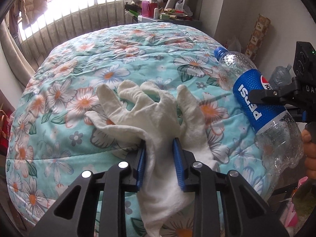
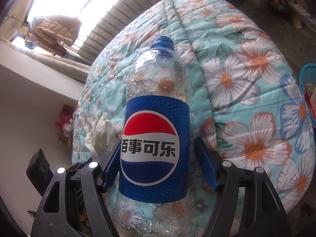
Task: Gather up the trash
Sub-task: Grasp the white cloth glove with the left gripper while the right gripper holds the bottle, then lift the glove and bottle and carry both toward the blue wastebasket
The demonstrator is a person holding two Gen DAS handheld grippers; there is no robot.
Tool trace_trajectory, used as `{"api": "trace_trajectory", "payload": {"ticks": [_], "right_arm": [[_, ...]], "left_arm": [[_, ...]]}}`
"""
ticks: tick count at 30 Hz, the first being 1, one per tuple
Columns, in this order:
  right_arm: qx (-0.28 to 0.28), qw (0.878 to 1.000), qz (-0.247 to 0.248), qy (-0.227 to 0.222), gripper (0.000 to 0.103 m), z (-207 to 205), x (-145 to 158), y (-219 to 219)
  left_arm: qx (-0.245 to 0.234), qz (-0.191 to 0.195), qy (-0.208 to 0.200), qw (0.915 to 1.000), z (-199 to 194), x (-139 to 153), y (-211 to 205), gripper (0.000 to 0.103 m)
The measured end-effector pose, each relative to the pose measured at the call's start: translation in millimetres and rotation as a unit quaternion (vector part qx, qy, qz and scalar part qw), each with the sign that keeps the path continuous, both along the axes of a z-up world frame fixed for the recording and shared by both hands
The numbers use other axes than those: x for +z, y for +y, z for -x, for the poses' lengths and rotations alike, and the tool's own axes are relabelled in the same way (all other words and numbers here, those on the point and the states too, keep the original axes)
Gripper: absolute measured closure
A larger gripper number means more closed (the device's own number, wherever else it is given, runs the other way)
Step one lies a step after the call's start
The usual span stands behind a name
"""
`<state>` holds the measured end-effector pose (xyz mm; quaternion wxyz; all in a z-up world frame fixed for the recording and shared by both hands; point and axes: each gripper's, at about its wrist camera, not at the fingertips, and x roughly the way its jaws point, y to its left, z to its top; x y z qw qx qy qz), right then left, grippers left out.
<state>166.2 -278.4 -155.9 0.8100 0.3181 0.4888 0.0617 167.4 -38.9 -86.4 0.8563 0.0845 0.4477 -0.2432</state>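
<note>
Pepsi bottle (image 2: 156,130), empty, sits between the right hand-held gripper (image 2: 158,167) pads, gripped at the label above the bed quilt (image 1: 118,59). Left hand-held gripper (image 1: 159,164) is clamped on a white glove (image 1: 156,114) draped over the quilt.

Home bedroom: floral quilt (image 1: 118,63) on bed, barred window (image 1: 79,9).

Bright barred window (image 1: 83,2) behind a floral-quilted bed (image 1: 138,55), white walls (image 1: 233,9) beside
</note>
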Motion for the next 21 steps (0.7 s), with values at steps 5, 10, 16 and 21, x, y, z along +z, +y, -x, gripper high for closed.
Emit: {"api": "trace_trajectory", "payload": {"ticks": [5,10,16,21], "right_arm": [[0.000,1.000,0.024,-0.012,0.046,10,9,3],[0.002,0.999,0.036,-0.007,0.046,21,10,3],[0.011,0.998,0.061,0.002,0.044,21,7,8],[0.013,0.998,0.064,0.007,0.043,16,4,12]], "left_arm": [[-0.002,-0.009,-0.011,0.9999,5,1,-2,0.080],[-0.001,-0.010,-0.013,0.9999,5,0,-2,0.080],[-0.003,-0.012,-0.014,0.9998,5,0,-3,0.080],[-0.002,-0.013,-0.015,0.9998,5,-1,-3,0.080]]}}
